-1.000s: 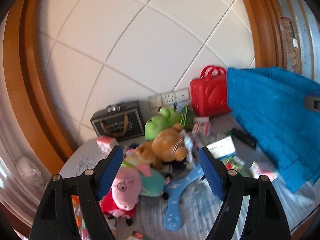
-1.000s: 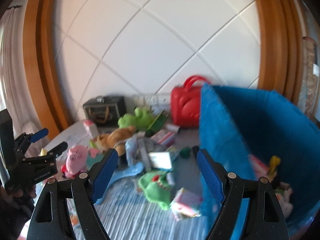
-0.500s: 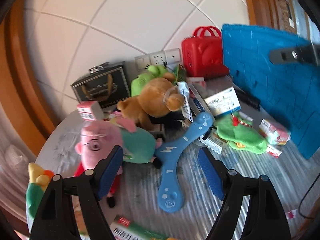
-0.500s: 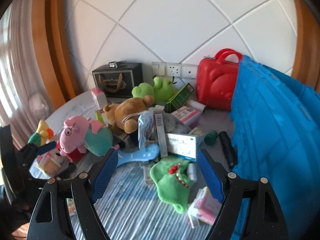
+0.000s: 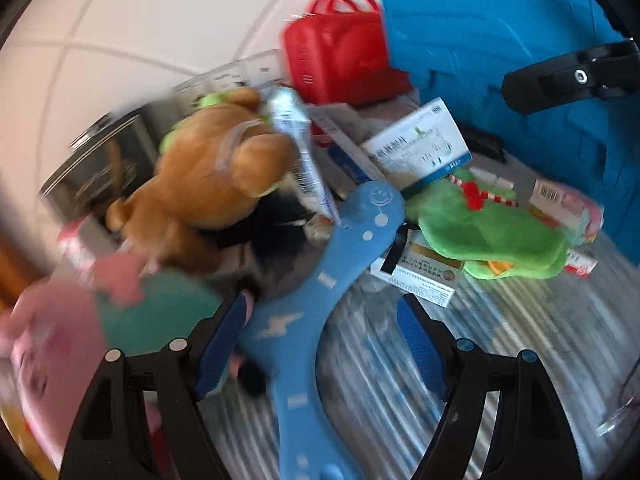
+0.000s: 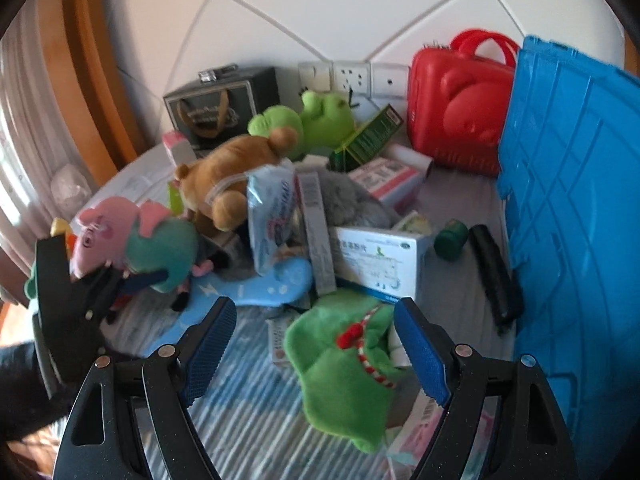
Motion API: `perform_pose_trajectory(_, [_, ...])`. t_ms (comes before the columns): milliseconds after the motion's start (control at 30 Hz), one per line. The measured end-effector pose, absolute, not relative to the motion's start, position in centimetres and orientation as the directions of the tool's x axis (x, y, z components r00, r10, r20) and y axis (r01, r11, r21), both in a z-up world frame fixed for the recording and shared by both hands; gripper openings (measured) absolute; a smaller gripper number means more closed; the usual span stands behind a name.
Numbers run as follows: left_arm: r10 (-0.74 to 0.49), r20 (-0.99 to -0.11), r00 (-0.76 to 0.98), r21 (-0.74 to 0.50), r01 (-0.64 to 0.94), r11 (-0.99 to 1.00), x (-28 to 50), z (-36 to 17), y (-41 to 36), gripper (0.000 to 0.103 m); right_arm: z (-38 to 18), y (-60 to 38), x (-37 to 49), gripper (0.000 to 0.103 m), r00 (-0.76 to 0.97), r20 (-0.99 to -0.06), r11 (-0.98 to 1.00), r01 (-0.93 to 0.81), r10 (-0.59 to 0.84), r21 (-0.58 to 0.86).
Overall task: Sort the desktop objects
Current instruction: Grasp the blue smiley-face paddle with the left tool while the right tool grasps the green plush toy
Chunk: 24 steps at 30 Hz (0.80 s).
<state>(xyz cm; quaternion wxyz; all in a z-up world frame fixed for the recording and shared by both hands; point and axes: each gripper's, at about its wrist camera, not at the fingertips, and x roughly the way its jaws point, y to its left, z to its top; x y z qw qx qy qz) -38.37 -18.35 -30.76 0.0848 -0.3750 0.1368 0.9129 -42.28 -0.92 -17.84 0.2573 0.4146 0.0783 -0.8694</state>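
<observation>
A: Item one, blue boomerang toy (image 5: 332, 280): flat on the striped counter (image 5: 500, 344), its lower arm lying between the left claw's (image 5: 320, 336) fingers. Claw state?

B: Left claw wide, holding nothing; frame blurred. Right claw (image 6: 316, 340) wide too, nothing held, with the green plush (image 6: 340, 364) lying between its fingers near the counter's front edge.

A: Item two, brown bear (image 6: 228, 176)?

B: On top of the pile at mid-counter, a pink pig plush (image 6: 132, 236) just beside it toward the left edge, a green frog plush (image 6: 312, 120) behind it.

A: Boxes?

B: White medicine box (image 6: 376, 264) touching the green plush's far side; a pink box (image 6: 388, 176) behind it.

A: Surroundings?

B: Blue crate (image 6: 576, 216) along the right edge; red case (image 6: 456, 108) and dark gift bag (image 6: 216, 108) at the back edge, against the wall.
</observation>
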Motion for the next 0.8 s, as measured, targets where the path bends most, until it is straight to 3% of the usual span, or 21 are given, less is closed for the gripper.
perform_pose_trajectory(433, [0.095, -0.755, -0.648, 0.222, -0.391, -0.893, -42.9, -34.2, -18.7, 0.077, -25.0, -0.2, -45.0, 0.082, -0.378, -0.876, -0.878, 0.470, -0.298, 0.096])
perform_pose_trajectory(633, [0.150, -0.787, -0.599, 0.156, -0.428, -0.890, -44.5, -35.4, -18.2, 0.078, -27.6, -0.8, -46.0, 0.082, -0.326, -0.905, -0.869, 0.486, -0.274, 0.088])
perform_pose_trajectory(700, [0.184, -0.795, -0.577, 0.111, -0.438, -0.892, -44.8, -35.5, -18.5, 0.074, -28.3, -1.1, -46.2, 0.082, -0.316, -0.914, -0.860, 0.506, -0.255, 0.065])
perform_pose_trajectory(767, [0.239, -0.799, -0.552, 0.054, -0.462, -0.886, -44.8, -35.5, -18.8, 0.050, -28.8, -1.2, -46.2, 0.079, -0.329, -0.913, -0.857, 0.514, -0.242, 0.042])
perform_pose_trajectory(800, [0.241, -0.796, -0.555, 0.050, -0.457, -0.888, -44.8, -35.4, -18.8, 0.047, -29.0, -1.1, -46.2, 0.072, -0.333, -0.911, -0.857, 0.515, -0.241, 0.039])
